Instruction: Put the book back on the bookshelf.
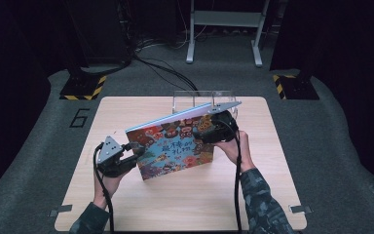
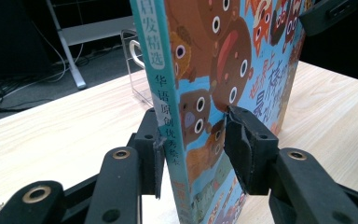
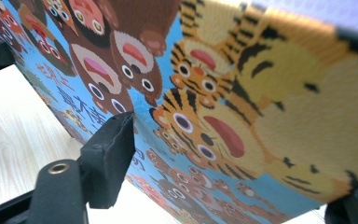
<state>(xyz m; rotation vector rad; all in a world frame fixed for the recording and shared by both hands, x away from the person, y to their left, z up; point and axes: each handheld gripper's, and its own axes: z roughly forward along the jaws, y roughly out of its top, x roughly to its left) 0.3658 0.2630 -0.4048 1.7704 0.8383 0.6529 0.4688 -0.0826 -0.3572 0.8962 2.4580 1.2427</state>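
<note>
A: Holding the book (image 1: 173, 146) now are both grippers. It stands tilted over the middle of the table (image 1: 126, 204), lower edge near the wood, top edge leaning toward the clear stand (image 1: 185, 100) just behind it.

B: How does the left gripper (image 2: 193, 149) hold it?

A: Its jaws are closed down to the thickness of the book, one on each side at the spine (image 2: 163, 107), near the book's lower corner.

B: And the right gripper (image 1: 214, 129)?

A: It is at the other end of the book, near the top. One jaw touches the cover (image 3: 242, 102); the second jaw I cannot see clearly, so I cannot tell how tightly it grips.

B: Will the book be easy to handle?

A: I think it is stiff and rather thin, probably not heavy. The cover looks glossy, so it may slip. Holding near the spine seems safest, because there the pages stay together.
</note>
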